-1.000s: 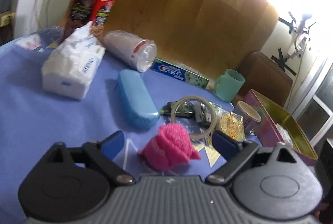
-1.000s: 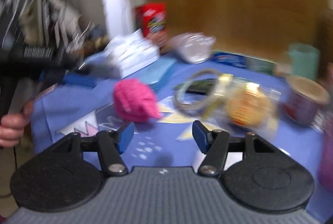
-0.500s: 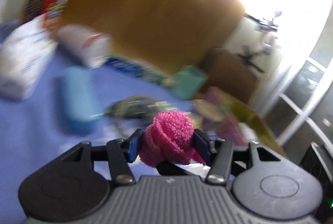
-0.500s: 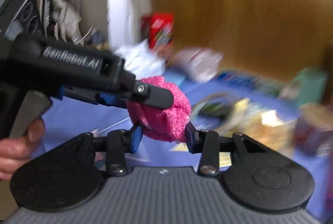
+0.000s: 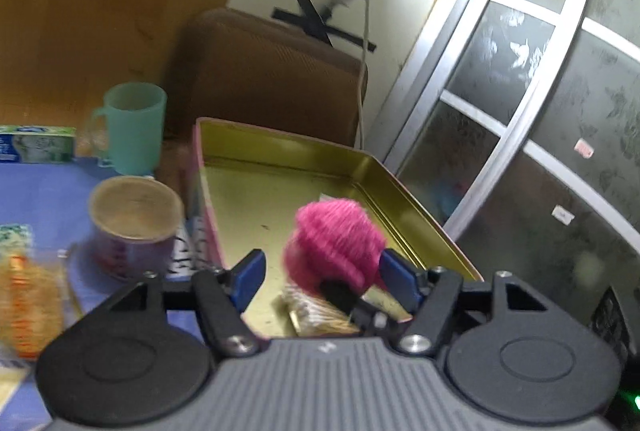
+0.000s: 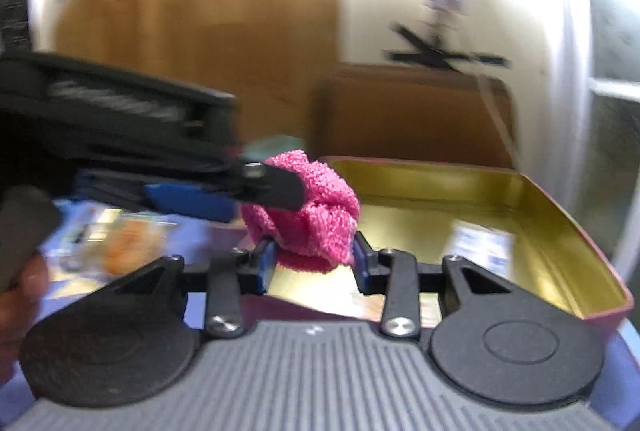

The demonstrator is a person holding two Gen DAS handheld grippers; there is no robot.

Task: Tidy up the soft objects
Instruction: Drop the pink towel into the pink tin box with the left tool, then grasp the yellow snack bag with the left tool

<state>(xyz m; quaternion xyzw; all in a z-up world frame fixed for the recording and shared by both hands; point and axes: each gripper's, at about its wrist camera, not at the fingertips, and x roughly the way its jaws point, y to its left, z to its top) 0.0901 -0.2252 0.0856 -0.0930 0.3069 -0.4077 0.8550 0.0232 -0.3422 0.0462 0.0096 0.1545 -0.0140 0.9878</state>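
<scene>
We are carrying the pink knitted bundle over the open gold-lined tin, which serves as our landmark. The bundle is hanging above the tin's near end, not yet resting on its floor.

The right gripper is pinching the bundle's lower part between its blue pads, and its jaws are closing a little further on the yarn. The left gripper is spreading its jaws: in the left wrist view its left pad stands clear of the bundle, while the right pad sits right at the bundle's edge, and we cannot tell whether it is touching. So we are judging that the bundle is passing fully to the right gripper.

Inside the tin some flat paper or packet items are lying on the floor; we cannot tell what they are. Just outside the tin's left wall stand a purple cup and a green mug.

We are judging this one item as nearly done: lowering and letting go inside the tin are still ahead. Whether other soft things are waiting is not showing here.
</scene>
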